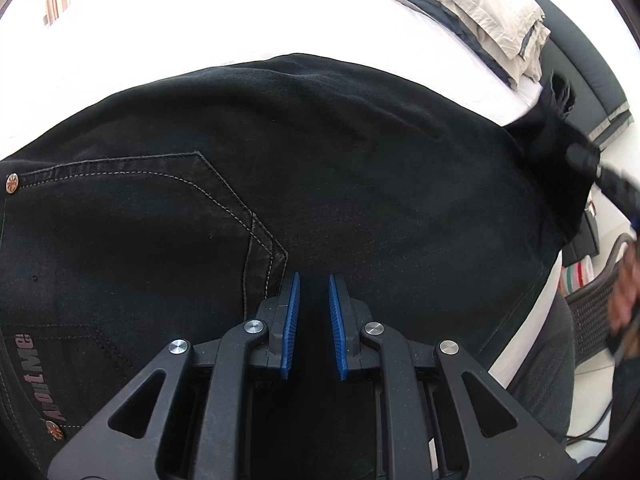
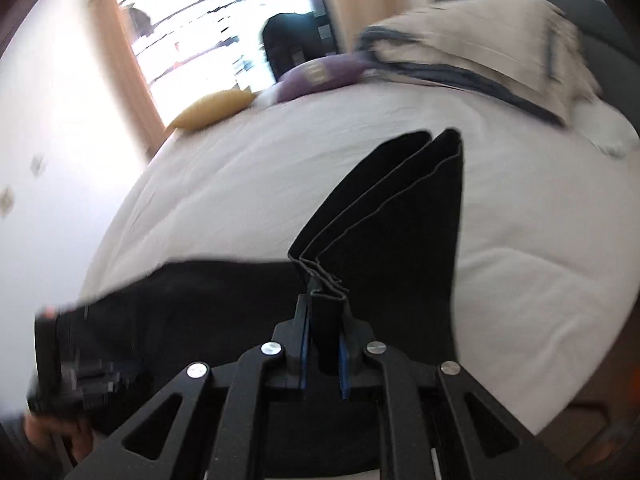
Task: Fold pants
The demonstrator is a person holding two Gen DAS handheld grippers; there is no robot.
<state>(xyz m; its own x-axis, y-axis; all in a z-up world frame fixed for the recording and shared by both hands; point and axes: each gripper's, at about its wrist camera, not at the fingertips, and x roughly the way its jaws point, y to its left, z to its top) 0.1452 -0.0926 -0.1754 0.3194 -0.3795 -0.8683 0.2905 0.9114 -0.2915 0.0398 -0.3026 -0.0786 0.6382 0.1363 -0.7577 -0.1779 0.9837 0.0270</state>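
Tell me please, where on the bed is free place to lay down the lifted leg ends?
Bare white sheet lies beyond the black pants, up to the purple cushion and yellow cushion. Crowded: the far right corner, with the folded beige clothes. The right gripper holds the hems.

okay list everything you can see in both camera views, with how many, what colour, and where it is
Black pants: one, black, spread on the bed, hem end lifted.
Bed sheet: one, white, under the pants.
Folded clothes: one stack, beige and dark blue, far right of the bed.
Purple cushion: one, purple, far edge of the bed.
Yellow cushion: one, yellow, left of the purple one.
Window: one, bright, behind the bed.
Left gripper: black with blue pads, open, over the pants' seat.
Right gripper: black with blue pads, shut on the bunched hems.
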